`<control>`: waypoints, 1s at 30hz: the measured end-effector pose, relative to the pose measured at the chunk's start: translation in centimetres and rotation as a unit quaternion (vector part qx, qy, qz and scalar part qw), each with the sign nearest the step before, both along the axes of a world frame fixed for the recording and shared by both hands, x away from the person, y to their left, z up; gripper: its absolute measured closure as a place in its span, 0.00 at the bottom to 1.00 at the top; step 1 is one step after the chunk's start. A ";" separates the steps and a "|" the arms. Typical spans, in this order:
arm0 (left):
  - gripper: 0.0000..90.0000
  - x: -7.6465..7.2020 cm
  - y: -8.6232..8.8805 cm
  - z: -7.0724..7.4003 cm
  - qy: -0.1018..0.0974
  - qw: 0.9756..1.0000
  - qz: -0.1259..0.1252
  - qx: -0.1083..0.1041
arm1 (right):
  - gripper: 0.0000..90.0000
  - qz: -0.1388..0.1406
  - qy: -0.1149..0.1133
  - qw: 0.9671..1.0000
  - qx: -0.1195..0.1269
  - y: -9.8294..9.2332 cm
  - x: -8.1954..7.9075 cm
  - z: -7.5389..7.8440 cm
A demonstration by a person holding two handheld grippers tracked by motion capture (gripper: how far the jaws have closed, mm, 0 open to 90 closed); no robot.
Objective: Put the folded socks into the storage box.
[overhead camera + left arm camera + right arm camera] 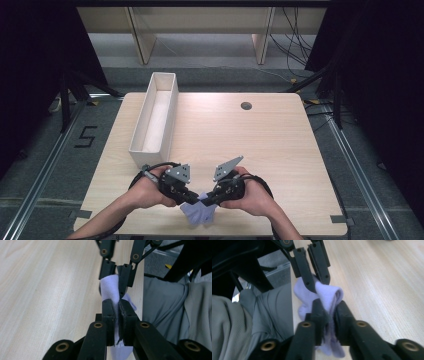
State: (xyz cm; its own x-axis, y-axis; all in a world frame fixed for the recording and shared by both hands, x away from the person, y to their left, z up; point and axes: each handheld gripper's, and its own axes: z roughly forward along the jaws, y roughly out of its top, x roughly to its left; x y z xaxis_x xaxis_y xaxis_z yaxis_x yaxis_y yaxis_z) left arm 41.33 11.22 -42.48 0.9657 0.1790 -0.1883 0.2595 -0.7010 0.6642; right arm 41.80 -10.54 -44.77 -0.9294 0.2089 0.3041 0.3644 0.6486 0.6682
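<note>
I hold both my claws low over the near edge of the pale wooden table [260,135], forearms coming in from below and angling toward each other so the two tools meet nose to nose in front of me. My left hand [145,192] wraps the body of my left gripper [192,196], knuckles up, wrist bent slightly inward; my right hand [252,196] mirrors it around my right gripper [206,199]. Between them is the small pale lilac cloth [199,214], bunched up and lying at the table's front edge, just beside my lap. In the left gripper view my own jaws are clamped tight on a fold of the lilac fabric [111,288], with the other claw pinching the same fold just beyond. In the right gripper view my jaws are closed around a rolled hump of the cloth [329,298], the pads pressing its sides, and the left claw bites it from the far end. The long, narrow white open box [172,107] stands well apart, up the left side of the table.
</note>
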 end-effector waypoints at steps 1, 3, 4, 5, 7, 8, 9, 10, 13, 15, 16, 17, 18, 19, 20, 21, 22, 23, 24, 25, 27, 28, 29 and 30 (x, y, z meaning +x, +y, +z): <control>0.92 0.0 0.1 0.1 -0.003 1.000 0.005 -0.005 | 0.92 -0.006 0.007 1.000 0.003 -0.1 0.0 0.1; 0.85 0.0 0.3 0.3 -0.006 1.000 0.024 -0.013 | 0.93 -0.018 0.009 1.000 0.007 -0.2 0.0 0.2; 0.79 0.1 0.4 0.5 -0.016 0.999 0.032 -0.014 | 0.93 -0.016 -0.001 1.000 0.010 -0.3 0.2 0.2; 0.72 0.1 0.6 0.6 -0.023 0.999 0.043 -0.014 | 0.93 -0.023 -0.002 1.000 0.009 -0.4 0.2 0.2; 0.62 0.1 1.1 0.9 -0.044 0.998 0.053 0.001 | 0.93 -0.034 -0.003 0.999 0.016 -0.6 0.4 0.2; 0.59 0.1 1.3 0.9 -0.046 0.997 0.056 0.007 | 0.93 -0.047 0.004 0.999 0.013 -0.7 0.3 0.4; 0.56 0.1 1.4 0.7 -0.042 0.997 0.061 0.007 | 0.93 -0.053 0.006 0.998 0.015 -0.8 0.2 0.4; 0.54 0.1 1.4 0.6 -0.038 0.997 0.063 0.005 | 0.93 -0.055 -0.001 0.998 0.024 -0.8 0.4 0.5; 0.54 0.0 1.1 0.3 -0.033 0.997 0.065 0.004 | 0.93 -0.066 -0.001 0.997 0.036 -0.7 0.6 0.7; 0.61 0.2 1.0 0.0 -0.019 0.998 0.064 -0.006 | 0.93 -0.072 0.001 0.997 0.039 -0.6 0.7 0.8; 0.66 0.2 1.0 0.0 -0.019 0.998 0.064 -0.006 | 0.93 -0.073 -0.004 0.996 0.040 -0.6 0.8 0.9; 0.71 0.5 1.2 -0.1 -0.022 0.997 0.068 -0.005 | 0.92 -0.071 -0.008 0.996 0.044 -0.6 0.9 0.9; 0.76 0.5 1.2 -0.1 -0.022 0.997 0.068 -0.005 | 0.92 -0.071 -0.008 0.996 0.044 -0.6 0.9 0.9; 0.82 0.7 1.4 -0.1 -0.016 0.997 0.074 -0.009 | 0.92 -0.076 -0.003 0.996 0.044 -0.5 0.8 0.9; 0.86 0.7 1.4 -0.1 -0.016 0.997 0.074 -0.009 | 0.92 -0.076 0.000 0.996 0.046 -0.5 0.8 0.9; 0.89 0.9 1.6 0.0 -0.009 0.997 0.078 -0.014 | 0.91 -0.077 0.001 0.996 0.048 -0.5 0.8 0.9; 0.91 0.8 1.7 0.0 -0.005 0.997 0.076 -0.013 | 0.90 -0.081 0.000 0.995 0.051 -0.4 0.8 0.8; 0.91 0.8 1.8 -0.1 -0.005 0.997 0.071 -0.013 | 0.89 -0.087 -0.004 0.995 0.050 -0.4 0.8 0.8; 0.92 0.8 1.8 -0.1 -0.005 0.997 0.071 -0.013 | 0.89 -0.087 -0.004 0.995 0.050 -0.4 0.8 0.8; 0.92 0.8 1.9 0.0 -0.010 0.998 0.067 -0.005 | 0.87 -0.087 -0.013 0.995 0.047 -0.2 0.8 0.7; 0.92 0.8 2.0 0.1 -0.010 0.998 0.068 -0.005 | 0.86 -0.089 -0.007 0.995 0.051 -0.1 0.6 0.8; 0.93 0.9 2.1 0.2 -0.009 0.998 0.066 -0.004 | 0.83 -0.087 -0.018 0.995 0.049 0.1 0.7 0.8; 0.93 0.9 2.3 0.4 -0.015 0.998 0.060 0.000 | 0.81 -0.094 -0.009 0.994 0.048 0.1 0.5 0.9; 0.93 0.9 2.3 0.4 -0.015 0.998 0.060 0.000 | 0.81 -0.094 -0.009 0.994 0.048 0.1 0.5 0.9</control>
State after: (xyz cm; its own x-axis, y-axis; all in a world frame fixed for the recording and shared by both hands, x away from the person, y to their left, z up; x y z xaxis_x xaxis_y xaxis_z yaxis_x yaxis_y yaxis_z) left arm 42.27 13.51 -42.10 0.9422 0.2943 -0.1602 0.3224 -0.6657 0.6730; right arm 42.32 -10.45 -43.92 -0.8819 0.3512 0.3145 0.4611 0.5034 0.7307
